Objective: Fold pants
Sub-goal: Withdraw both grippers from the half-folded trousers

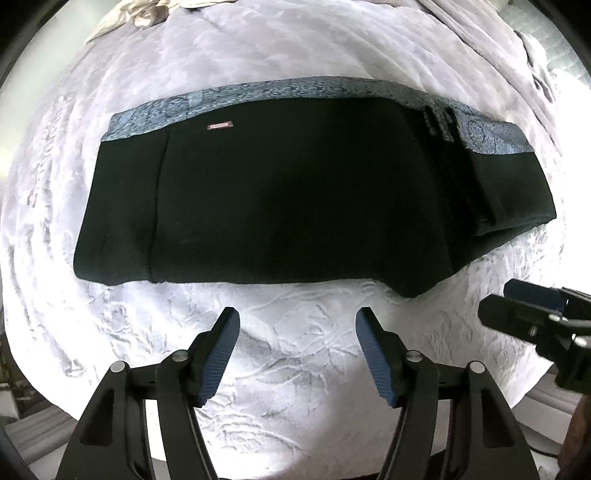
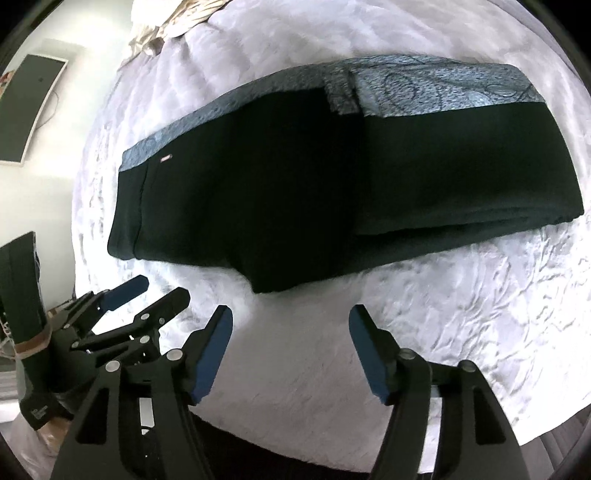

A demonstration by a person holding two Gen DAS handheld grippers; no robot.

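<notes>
A: On the pale, crinkled bedspread [image 1: 295, 350] lie the pants [image 1: 288, 206], folded into a broad black slab with a grey-blue patterned band along the far edge and a small pink label near it.

B: And the tongs?

A: The left gripper [image 1: 297, 350] stands wide apart over bare cover, nothing between its jaws. The right gripper [image 2: 291, 350] likewise stands wide and empty, short of the pants' near edge.

B: Anything unclear?

A: The black cloth swallows its own folds; layers at the right end are hard to count. Crumpled beige fabric [image 2: 162, 26] is cut off at the top.
</notes>
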